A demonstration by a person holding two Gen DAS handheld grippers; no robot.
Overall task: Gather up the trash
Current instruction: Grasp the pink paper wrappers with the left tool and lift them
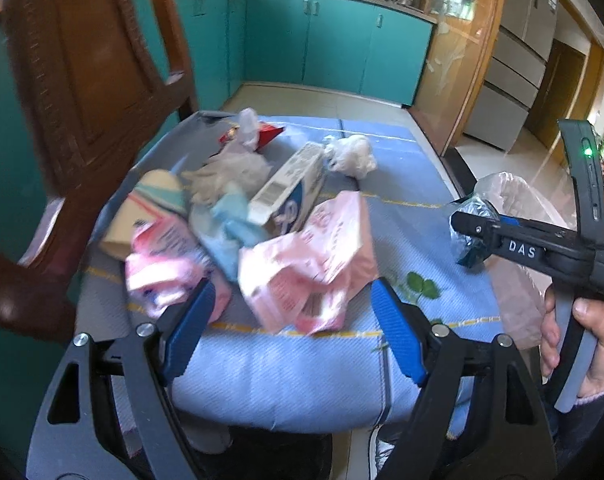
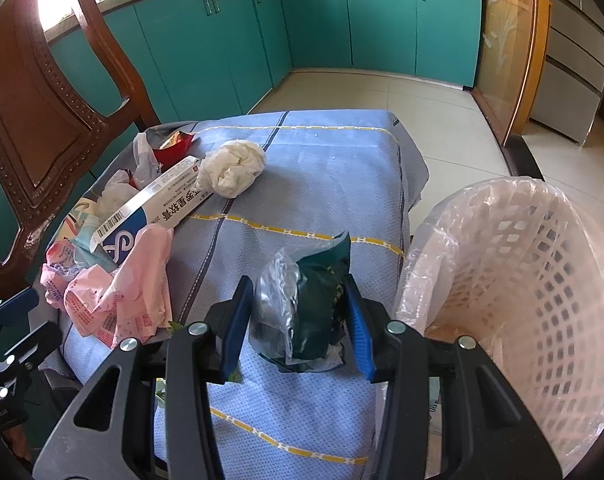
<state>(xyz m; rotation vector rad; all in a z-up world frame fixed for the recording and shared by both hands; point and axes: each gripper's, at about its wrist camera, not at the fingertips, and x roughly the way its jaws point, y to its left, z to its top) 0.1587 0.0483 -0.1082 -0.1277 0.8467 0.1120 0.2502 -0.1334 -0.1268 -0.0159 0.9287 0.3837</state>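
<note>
right gripper (image 2: 298, 316) pinched a crumpled dark green wrapper (image 2: 306, 300) above the blue cloth-covered desk (image 2: 322, 184), just beside the lined basket bin (image 2: 514, 280) | left gripper (image 1: 292, 312) spread wide over a pink wrapper (image 1: 306, 268) in the trash heap | white tissue wad (image 2: 232, 172) beyond the box (image 2: 154, 204)

A bench (image 2: 334, 184) covered with a blue cloth is carrying a pile of crumpled pink wrappers (image 2: 118, 296), a long white box (image 2: 154, 204), a white paper ball (image 2: 232, 172), a red packet (image 2: 174, 148) and green leaves (image 1: 422, 286).
</note>
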